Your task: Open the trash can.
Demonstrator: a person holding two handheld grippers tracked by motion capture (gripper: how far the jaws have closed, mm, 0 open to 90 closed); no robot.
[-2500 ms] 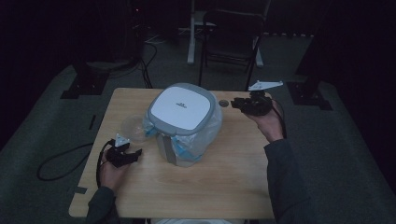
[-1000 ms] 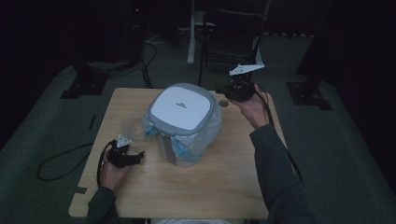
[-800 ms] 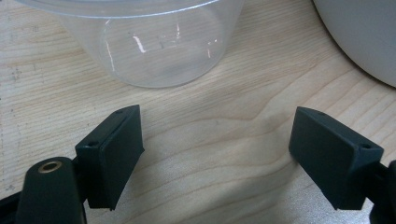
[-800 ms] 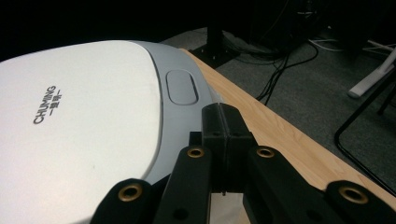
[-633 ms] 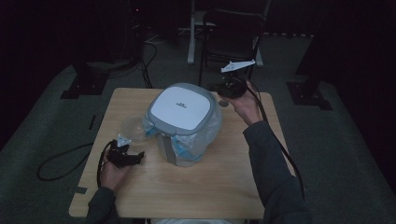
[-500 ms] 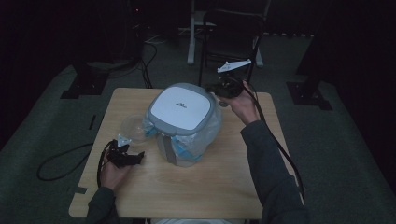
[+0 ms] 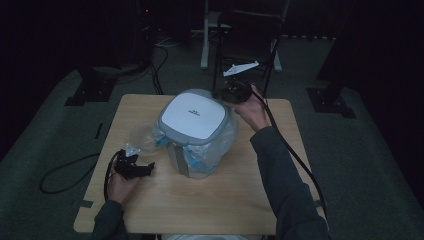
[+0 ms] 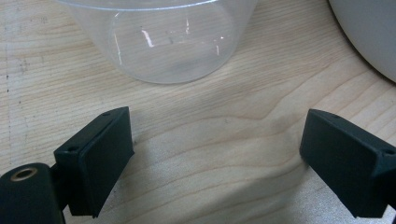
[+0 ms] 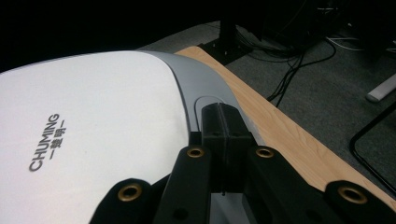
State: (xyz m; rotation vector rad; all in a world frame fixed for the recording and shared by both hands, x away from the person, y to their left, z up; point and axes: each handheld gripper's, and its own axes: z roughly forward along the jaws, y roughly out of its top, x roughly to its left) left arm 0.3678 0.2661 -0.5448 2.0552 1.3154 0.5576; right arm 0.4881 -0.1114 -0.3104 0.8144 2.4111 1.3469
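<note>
Two containers stand on the wooden table (image 7: 210, 210). The larger is a grey bin (image 7: 197, 132) near the table's centre, closed by a white lid (image 7: 194, 114) marked "CHUMING"; a clear plastic liner (image 7: 220, 150) with blue ties hangs out beneath the lid rim and down its sides. Contents of the bin cannot be seen with the lid shut. The smaller is a clear plastic cup (image 8: 161, 39), just to the left of the bin; through its wall only the table grain shows, and nothing is visible inside.

The left gripper (image 7: 134, 167) rests low at the table's left front, jaws spread wide, nothing between them, pointed at the cup and short of touching it. The right gripper (image 7: 227, 93) is at the bin's far right corner, jaws pressed together with no gap, tip over the grey rim beside the lid; contact cannot be confirmed.
</note>
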